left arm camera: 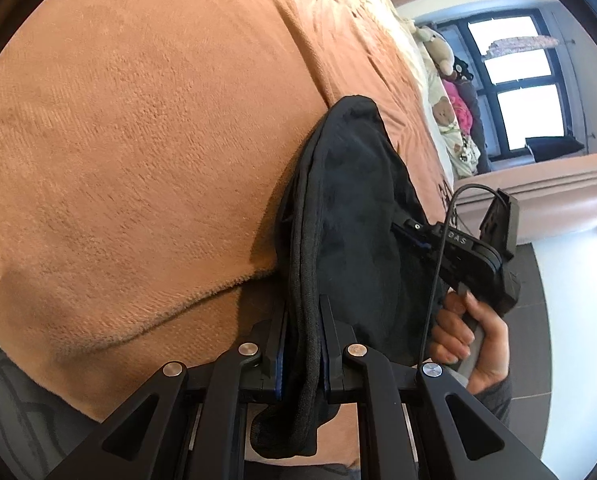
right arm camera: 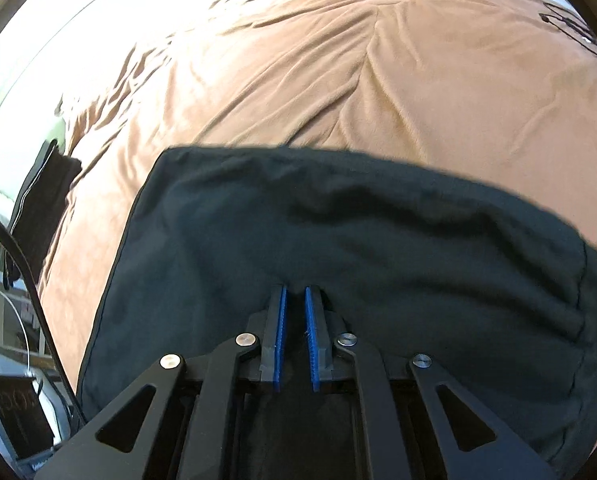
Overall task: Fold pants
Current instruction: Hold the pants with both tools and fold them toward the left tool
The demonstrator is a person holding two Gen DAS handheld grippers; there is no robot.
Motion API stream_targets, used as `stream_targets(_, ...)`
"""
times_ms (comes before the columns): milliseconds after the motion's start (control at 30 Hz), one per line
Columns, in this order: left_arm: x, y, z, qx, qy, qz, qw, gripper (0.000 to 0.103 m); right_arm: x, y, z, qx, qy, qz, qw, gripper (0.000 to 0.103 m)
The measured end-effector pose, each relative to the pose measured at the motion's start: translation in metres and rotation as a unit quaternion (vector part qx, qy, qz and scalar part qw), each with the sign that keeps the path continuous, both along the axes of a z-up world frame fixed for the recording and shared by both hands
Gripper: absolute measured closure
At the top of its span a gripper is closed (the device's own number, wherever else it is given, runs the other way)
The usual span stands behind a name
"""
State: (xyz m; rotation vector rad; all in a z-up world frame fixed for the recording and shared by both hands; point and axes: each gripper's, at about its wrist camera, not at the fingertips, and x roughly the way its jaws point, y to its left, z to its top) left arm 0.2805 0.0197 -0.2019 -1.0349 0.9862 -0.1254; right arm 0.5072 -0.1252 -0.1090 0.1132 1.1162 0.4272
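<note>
Black pants (left arm camera: 350,220) hang over the near edge of a bed with a tan blanket (left arm camera: 138,140). My left gripper (left arm camera: 303,320) is shut on a thick bunched edge of the pants, which runs between its blue pads. In the left wrist view my right gripper (left arm camera: 414,236), held by a hand (left arm camera: 470,340), reaches into the pants from the right. In the right wrist view the pants (right arm camera: 338,232) spread wide under my right gripper (right arm camera: 295,292). Its blue pads stand close together with dark cloth between them.
The tan blanket (right arm camera: 378,80) stretches far beyond the pants. Stuffed toys and pillows (left arm camera: 446,92) lie at the bed's head by a window (left arm camera: 518,76). A dark cable (right arm camera: 30,280) and a dark garment (right arm camera: 38,208) are at the left, past the bed edge.
</note>
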Motion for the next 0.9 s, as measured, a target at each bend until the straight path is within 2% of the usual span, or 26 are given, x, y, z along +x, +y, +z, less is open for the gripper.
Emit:
stream_targets(300, 0.003, 0.003, -0.004, -0.013, 0.01, 0.009, 0.9998, 0.09, 0.036, 0.001, -0.003, -0.008, 0.003, -0.026, 1.0, 0.098)
stream_targets(500, 0.009, 0.003, -0.007, -0.019, 0.017, 0.008, 0.9996, 0.09, 0.059, 0.014, -0.005, -0.035, 0.002, -0.034, 0.999, 0.102)
stream_targets(733, 0.014, 0.005, -0.015, -0.041, 0.004, 0.008, 0.9991, 0.09, 0.071, 0.026, -0.011, -0.053, 0.002, -0.044, 0.998, 0.103)
stream_targets(900, 0.011, 0.006, -0.007, -0.053, -0.016, 0.001, 0.9985, 0.091, 0.066, 0.024, 0.007, -0.058, -0.007, -0.031, 0.998, 0.101)
